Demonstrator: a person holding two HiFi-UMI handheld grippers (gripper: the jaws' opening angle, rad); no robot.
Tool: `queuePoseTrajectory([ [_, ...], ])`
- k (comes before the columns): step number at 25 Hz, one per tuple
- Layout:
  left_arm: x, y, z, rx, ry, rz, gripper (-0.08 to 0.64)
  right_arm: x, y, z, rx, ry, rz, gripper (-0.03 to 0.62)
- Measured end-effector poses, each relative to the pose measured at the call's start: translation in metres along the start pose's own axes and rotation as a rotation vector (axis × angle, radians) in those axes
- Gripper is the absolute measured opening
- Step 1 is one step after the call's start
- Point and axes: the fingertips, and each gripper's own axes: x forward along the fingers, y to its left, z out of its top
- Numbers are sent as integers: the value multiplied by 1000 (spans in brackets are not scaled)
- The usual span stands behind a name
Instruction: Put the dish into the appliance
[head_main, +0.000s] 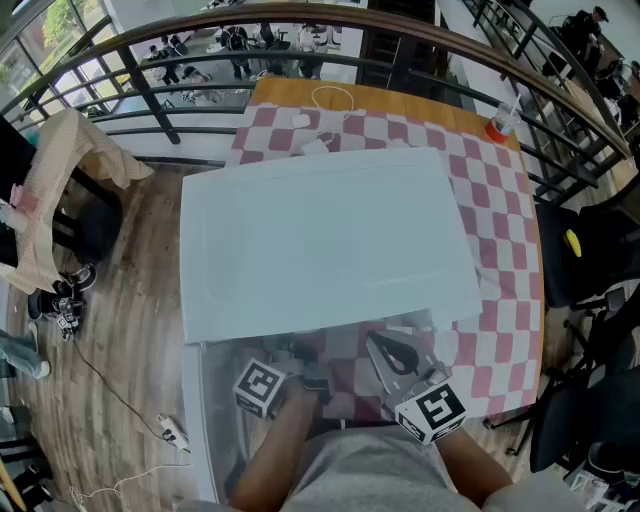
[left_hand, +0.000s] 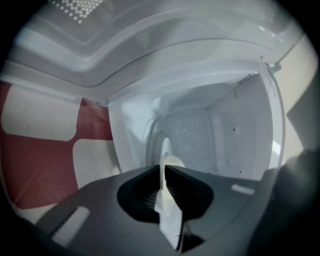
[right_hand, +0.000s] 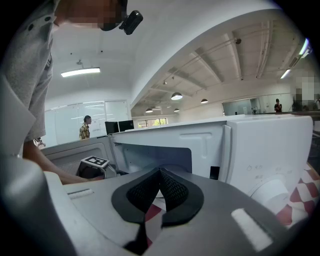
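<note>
The white microwave (head_main: 330, 240) stands on the checked tablecloth, and its door (head_main: 200, 420) hangs open at the lower left. My left gripper (left_hand: 164, 192) is shut on the rim of a thin white dish (left_hand: 169, 164), seen edge-on. The dish is held at the mouth of the microwave's white cavity (left_hand: 210, 130). In the head view the left gripper (head_main: 290, 372) reaches in under the microwave's front edge. My right gripper (head_main: 392, 352) is beside it on the right, in front of the microwave. In its own view the right gripper (right_hand: 160, 176) is shut, with nothing between the jaws.
The red and white checked tablecloth (head_main: 500, 200) covers the table. A white cable (head_main: 330, 98) and a small bottle with an orange base (head_main: 500, 124) lie at the far side. A dark railing (head_main: 150, 90) runs behind the table. Chairs stand at the left (head_main: 60, 200) and right (head_main: 580, 260).
</note>
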Motion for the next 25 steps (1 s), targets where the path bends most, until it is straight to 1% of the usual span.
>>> queuePoseTrajectory([
  [1,0,-2,1,20,3,2,30,0,0,0,-1,0,-2,-2],
  [4,2,-11,3,77,17,-11,105,0,1,1,-9,-4,-9,-2],
  [8,0,-17,0,153,55,-10,137,-4,3,-1,-21,6,-20,-2],
  [10,-1,-19,-2,196,71,-25,155,-5,4,-2,-25,7,-24,-2],
  [13,-1,-25,-6,248,94,-52,203,-8,3,-3,-31,7,-32,-2],
  [15,-2,-28,-8,321,119,-64,244,-8,3,-4,-33,11,-36,-2],
  [17,-3,-29,-12,415,157,-62,259,-8,5,-4,-36,12,-39,-2],
  [21,-4,-27,-20,621,219,-12,279,-9,9,-6,-56,13,-40,-2],
  [22,-4,-26,-21,667,231,5,295,-10,10,-6,-63,16,-40,-2],
  [25,-3,-23,-25,772,273,54,321,-10,12,-8,-83,23,-44,-2],
])
